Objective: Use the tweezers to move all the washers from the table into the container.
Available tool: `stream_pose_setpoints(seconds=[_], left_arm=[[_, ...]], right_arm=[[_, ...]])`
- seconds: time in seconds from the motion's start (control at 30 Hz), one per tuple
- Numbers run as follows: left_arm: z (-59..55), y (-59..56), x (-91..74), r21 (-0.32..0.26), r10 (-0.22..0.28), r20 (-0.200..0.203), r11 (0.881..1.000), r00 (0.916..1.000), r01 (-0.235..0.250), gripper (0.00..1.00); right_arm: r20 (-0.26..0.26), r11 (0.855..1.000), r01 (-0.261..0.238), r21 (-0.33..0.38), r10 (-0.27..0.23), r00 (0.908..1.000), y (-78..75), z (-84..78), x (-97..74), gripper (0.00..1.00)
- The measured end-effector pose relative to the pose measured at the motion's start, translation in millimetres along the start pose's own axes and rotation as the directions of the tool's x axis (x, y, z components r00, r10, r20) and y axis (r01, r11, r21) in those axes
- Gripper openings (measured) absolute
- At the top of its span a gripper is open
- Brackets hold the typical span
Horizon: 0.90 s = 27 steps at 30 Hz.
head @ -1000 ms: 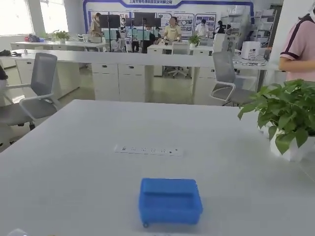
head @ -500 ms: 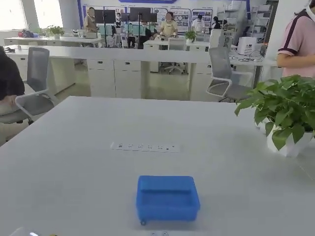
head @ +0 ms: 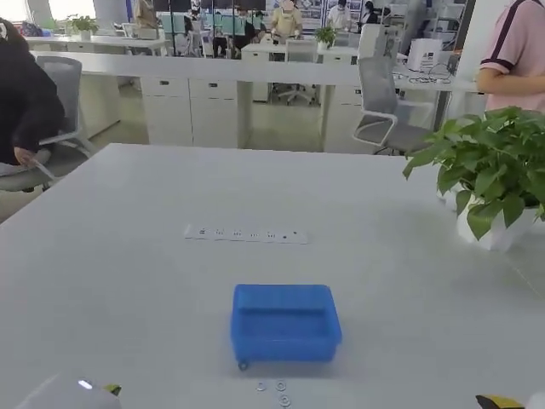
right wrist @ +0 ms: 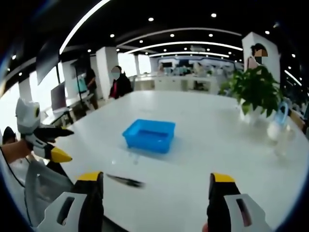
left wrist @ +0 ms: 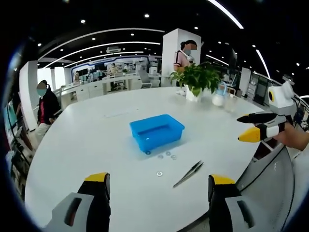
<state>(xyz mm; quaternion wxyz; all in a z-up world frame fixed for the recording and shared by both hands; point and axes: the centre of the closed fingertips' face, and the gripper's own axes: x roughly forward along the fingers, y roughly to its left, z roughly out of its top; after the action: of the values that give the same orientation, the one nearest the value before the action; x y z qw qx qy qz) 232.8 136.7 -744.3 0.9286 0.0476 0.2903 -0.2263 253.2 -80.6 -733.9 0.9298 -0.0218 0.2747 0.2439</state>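
- The washers (left wrist: 168, 154) lie on the bench, outside the blue container (left wrist: 157, 131). In the left gripper view I count three clustered just on its near side. A fourth (left wrist: 159, 172) sits alone, closer to me and near the tweezers (left wrist: 189, 174).
- The tweezers lie flat on the bench, apart from both tongs, between the washers and the bench's near edge.
- The head view's lower edge falls just past three washers (head: 280, 386). In the right gripper view the tweezers (right wrist: 124, 181) are only a dark smear.
- Left tongs (left wrist: 158, 180): released, jaws spread wide, nothing between them.
- Right tongs (right wrist: 155, 178): likewise spread wide and empty. From the left gripper view they hang (left wrist: 240, 128) off to the right, well apart from the tweezers.
- The bench (head: 128, 256) is a broad white top. A power strip (head: 247, 234) lies beyond the container.
- A potted plant (head: 485, 170) stands at the bench's far right. A clear object with a blue handle (right wrist: 279, 126) is beside it, and I cannot identify it.
- Around it is an open office with white desks, a swivel chair (head: 379, 111) and several people.
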Motion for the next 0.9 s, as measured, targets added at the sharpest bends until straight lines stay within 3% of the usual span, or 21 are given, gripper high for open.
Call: stream_pose_setpoints(seconds=[0.1,0.17,0.3,0.43,0.53,0.63,0.7,0.77,0.8,0.87,0.9], left_arm=[[-7.6,-4.7,11.3,0.037,-0.04,-0.038,0.998,0.9985,0.041,0.71],[-16.4,-14.7,19.8,0.016,-0.113,-0.086,0.993,0.9898,0.115,0.62],[-19.0,-24.6,35.6,-0.002,-0.197,-0.096,0.98,0.9757,0.197,0.42],[-27.1,-29.4,53.1,0.054,-0.228,-0.146,0.97,0.9627,0.237,0.31],[-35.4,-32.3,64.9,0.056,-0.255,-0.178,0.961,0.9503,0.269,0.22],[-49.6,-35.7,80.0,0.091,-0.284,-0.226,0.946,0.9317,0.311,0.15],[-56.4,-35.8,85.7,0.125,-0.286,-0.254,0.938,0.9238,0.325,0.11],[-61.0,-34.8,93.2,0.15,-0.28,-0.267,0.933,0.9222,0.326,0.1],[-63.9,-36.7,95.7,0.167,-0.295,-0.281,0.922,0.9132,0.35,0.09],[-68.4,-37.4,100.4,0.187,-0.298,-0.302,0.913,0.9058,0.362,0.1],[-70.3,-38.6,101.5,0.206,-0.307,-0.313,0.902,0.8989,0.38,0.08]], right_arm=[[-0.014,1.0,0.003,-0.002,-0.003,0.9999,-0.1,-4.3,3.3,0.88],[-0.025,1.0,0.001,-0.004,-0.001,0.9997,0.0,-6.9,5.1,0.88],[-0.035,1.0,0.0,0.0,0.0,0.9994,0.8,-8.6,6.7,0.88],[-0.042,1.0,-0.005,0.01,0.005,0.9991,1.7,-10.1,8.6,0.87],[-0.051,1.0,-0.01,0.01,0.01,0.9986,2.7,-13.0,10.2,0.87],[-0.064,1.0,-0.016,0.006,0.017,0.9978,5.0,-16.0,11.1,0.87],[-0.071,1.0,-0.022,0.004,0.022,0.9973,5.3,-17.5,11.4,0.87],[-0.073,1.0,-0.02,0.0,0.02,0.9971,5.0,-17.7,11.5,0.87],[-0.074,1.0,-0.022,-0.001,0.022,0.997,5.3,-17.8,11.7,0.87],[-0.076,1.0,-0.022,0.001,0.022,0.9969,4.9,-18.4,12.3,0.87],[-0.078,1.0,-0.023,0.001,0.023,0.9967,4.8,-19.0,12.6,0.87]])
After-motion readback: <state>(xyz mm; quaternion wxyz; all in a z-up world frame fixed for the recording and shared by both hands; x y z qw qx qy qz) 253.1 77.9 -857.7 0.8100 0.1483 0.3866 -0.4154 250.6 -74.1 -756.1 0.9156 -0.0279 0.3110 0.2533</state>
